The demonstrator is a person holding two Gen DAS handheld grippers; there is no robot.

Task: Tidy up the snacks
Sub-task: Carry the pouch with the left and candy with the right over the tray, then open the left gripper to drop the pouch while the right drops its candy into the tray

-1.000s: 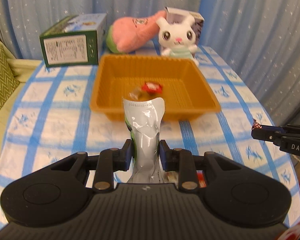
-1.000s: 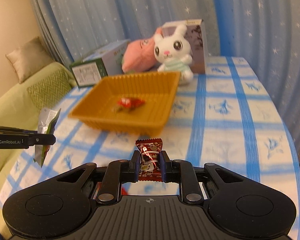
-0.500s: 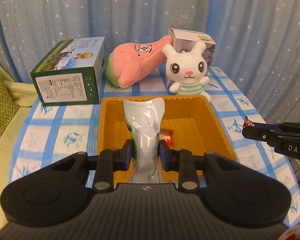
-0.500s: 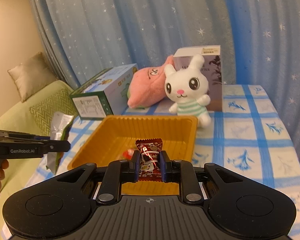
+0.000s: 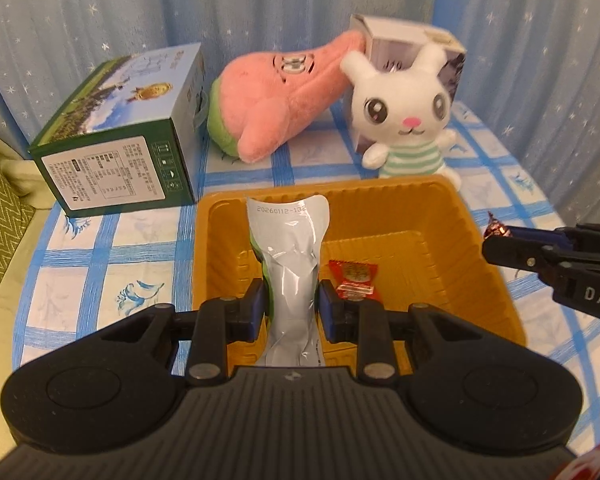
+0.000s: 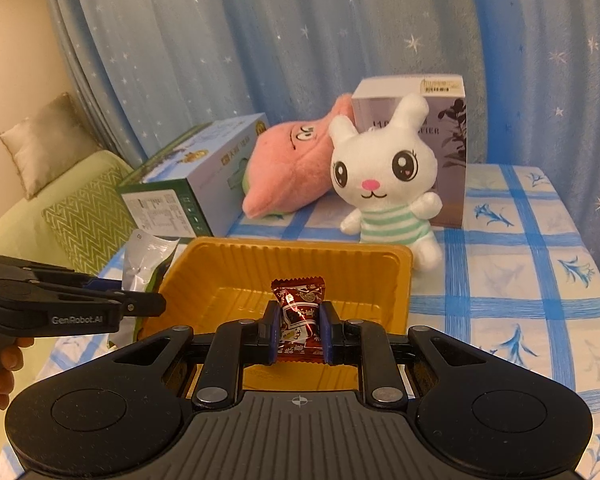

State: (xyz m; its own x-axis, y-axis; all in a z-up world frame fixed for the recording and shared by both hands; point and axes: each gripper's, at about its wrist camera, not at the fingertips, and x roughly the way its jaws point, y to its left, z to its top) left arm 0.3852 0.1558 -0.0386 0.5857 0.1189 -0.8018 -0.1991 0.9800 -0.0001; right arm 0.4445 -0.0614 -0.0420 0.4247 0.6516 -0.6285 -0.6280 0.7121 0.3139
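Both grippers loaded, both over the tray (image 5: 496, 280).

Left gripper (image 5: 291, 304): fingers clamped on the silver pouch (image 5: 290, 248) at mid-body. Pouch's long axis runs straight out along the fingers, top seal forward and up, date code legible. From this view it sits over the tray's left half, above the floor, not touching it as far as I can judge.

Right gripper (image 6: 299, 328): fingers closed on a dark red candy (image 6: 300, 308), wrapper upright between the pads. Its view puts the candy above the tray's near edge and centre. In the left view, the right gripper's tips show at the tray's right rim with the candy's twisted end poking out.

One red sweet (image 5: 354, 280) already lies on the tray floor, just right of the pouch.

Relation that matters: both items are above the tray's opening, so I judge that release is all that remains. The pouch is long and points toward the far wall; dropped as is, it could lean on that wall or land on the red sweet. I would tilt it flatter first. Which hand is lower, I cannot tell.

Bunny (image 6: 384, 184), pink plush (image 6: 288, 168) and two boxes stand behind the tray, well out of the way.
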